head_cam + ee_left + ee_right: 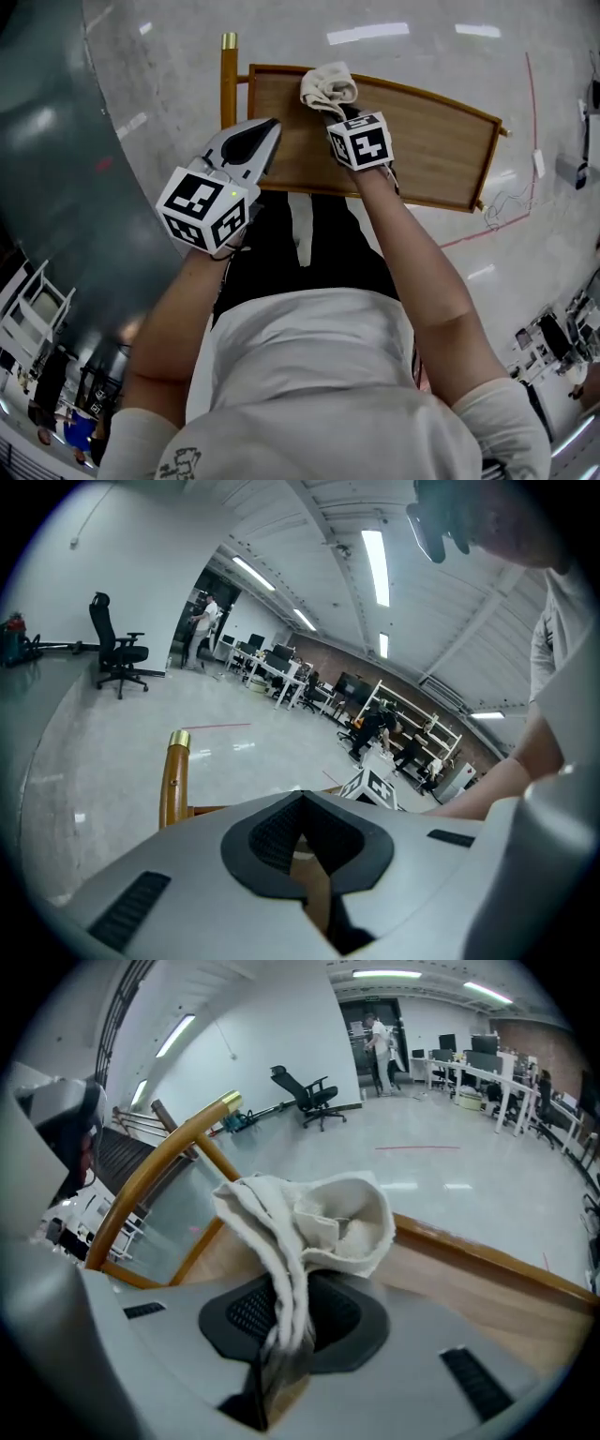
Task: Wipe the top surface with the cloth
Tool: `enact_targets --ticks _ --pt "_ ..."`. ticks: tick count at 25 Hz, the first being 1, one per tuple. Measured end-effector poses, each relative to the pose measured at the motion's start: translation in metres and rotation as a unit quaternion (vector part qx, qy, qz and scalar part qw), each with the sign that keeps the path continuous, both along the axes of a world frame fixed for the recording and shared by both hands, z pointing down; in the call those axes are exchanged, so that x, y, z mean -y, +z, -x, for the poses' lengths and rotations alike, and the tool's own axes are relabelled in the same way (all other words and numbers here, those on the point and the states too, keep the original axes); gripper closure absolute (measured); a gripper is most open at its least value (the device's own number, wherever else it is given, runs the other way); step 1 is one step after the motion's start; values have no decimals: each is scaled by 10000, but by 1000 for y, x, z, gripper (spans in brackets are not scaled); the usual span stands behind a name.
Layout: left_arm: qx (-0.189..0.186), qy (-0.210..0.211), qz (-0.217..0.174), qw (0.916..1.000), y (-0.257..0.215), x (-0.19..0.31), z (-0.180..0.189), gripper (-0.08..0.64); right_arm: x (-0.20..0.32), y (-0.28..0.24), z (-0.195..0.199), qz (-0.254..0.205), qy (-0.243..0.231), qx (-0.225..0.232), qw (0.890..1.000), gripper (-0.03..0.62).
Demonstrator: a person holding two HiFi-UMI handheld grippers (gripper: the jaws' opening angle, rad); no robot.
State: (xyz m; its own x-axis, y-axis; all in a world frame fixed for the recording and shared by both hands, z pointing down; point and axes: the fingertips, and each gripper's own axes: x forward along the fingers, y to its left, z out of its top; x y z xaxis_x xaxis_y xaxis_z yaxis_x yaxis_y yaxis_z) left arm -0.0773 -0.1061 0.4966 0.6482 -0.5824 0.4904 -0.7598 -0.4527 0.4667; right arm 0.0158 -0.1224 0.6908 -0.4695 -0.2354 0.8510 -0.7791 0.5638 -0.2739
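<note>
A wooden top surface [441, 150] with a raised rim lies ahead of me, also seen in the right gripper view [487, 1302]. My right gripper [336, 111] is shut on a bunched cream cloth [328, 86] [319, 1222], which sits over the far left part of the surface near its back rim. My left gripper [267, 131] hovers at the surface's left front corner, jaws closed with nothing between them; in the left gripper view the jaws [302, 841] meet over bare wood.
A wooden post with a brass cap [228, 75] [174, 775] stands at the surface's left end. Glossy grey floor [169, 84] surrounds the piece. A red floor line [525, 159] and cables lie to the right. Office chairs and desks stand far off [117, 653].
</note>
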Motion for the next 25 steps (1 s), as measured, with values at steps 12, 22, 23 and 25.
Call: enact_targets --ticks 12,22,23,25 --pt "-209 -74 7 9998 -8 -4 64 552 -1 -1 128 101 -349 151 9992 517" --pt "-211 146 66 9996 8 -11 91 552 -40 5 142 146 -61 296 9994 517" --pt "-198 188 51 9996 7 -11 91 552 -48 6 144 173 -55 322 9993 517" --pt "-170 250 23 9995 4 -11 89 552 -67 5 149 255 -36 414 9988 517"
